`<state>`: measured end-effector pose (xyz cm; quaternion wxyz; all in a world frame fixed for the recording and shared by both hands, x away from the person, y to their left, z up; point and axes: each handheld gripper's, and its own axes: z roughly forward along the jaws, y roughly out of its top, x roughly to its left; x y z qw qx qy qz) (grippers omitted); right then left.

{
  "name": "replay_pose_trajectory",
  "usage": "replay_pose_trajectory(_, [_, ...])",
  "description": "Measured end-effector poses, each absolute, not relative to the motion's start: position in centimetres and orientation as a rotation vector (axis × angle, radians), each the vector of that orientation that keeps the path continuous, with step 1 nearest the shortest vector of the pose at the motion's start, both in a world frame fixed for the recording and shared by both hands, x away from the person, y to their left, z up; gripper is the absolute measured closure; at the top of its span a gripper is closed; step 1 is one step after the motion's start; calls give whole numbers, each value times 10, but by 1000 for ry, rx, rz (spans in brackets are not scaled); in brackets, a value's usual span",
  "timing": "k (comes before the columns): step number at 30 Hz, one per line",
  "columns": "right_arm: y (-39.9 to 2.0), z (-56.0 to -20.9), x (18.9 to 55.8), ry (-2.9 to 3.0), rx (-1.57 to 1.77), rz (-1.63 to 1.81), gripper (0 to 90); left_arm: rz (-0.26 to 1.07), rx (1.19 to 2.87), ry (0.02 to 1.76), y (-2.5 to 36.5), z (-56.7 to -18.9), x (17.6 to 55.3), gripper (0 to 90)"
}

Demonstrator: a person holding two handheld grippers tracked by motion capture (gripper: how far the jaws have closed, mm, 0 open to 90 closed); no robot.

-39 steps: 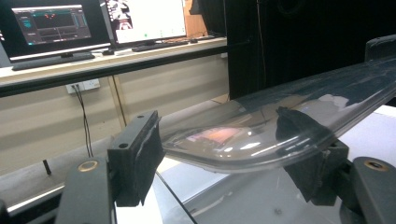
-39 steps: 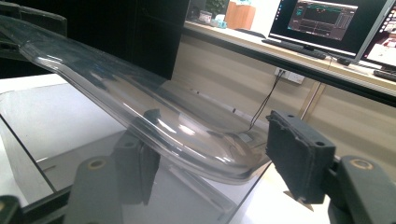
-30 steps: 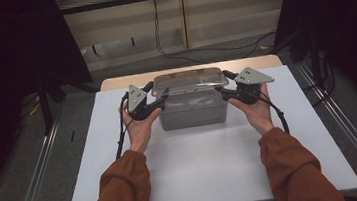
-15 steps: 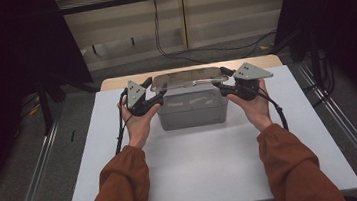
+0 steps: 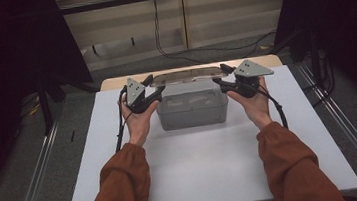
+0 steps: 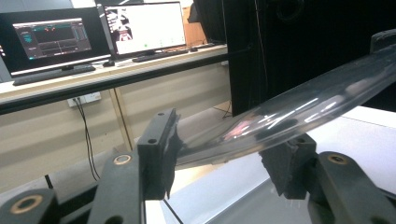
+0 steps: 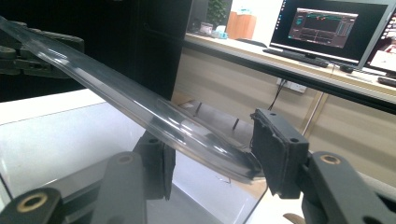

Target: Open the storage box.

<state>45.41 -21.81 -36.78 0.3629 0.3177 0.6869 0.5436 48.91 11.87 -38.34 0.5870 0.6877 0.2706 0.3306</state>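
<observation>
High view shows both tongs, left (image 5: pixel 154 89) and right (image 5: pixel 218 79), having just closed further, gripping the clear lid (image 5: pixel 186 75) above its clear plastic bin (image 5: pixel 193 111); lift evenly, keeping it level.

The bench (image 5: pixel 209 172) has a white top, and at its far edge a strip of light wood is visible. Directly on it stands 1 clear plastic box (image 5: pixel 192 110), near the far edge and about in the middle between left and right.
</observation>
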Motion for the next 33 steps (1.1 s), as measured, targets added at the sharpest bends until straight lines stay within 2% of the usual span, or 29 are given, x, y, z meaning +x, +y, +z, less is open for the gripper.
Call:
replay_pose_trajectory(25, [-220,-373,468,1772,847,1342,482,779,1602,637,119,-378,497,511])
replay_pose_trajectory(33, [-221,-372,474,1764,844,1350,568,774,1600,638,119,-378,500,520])
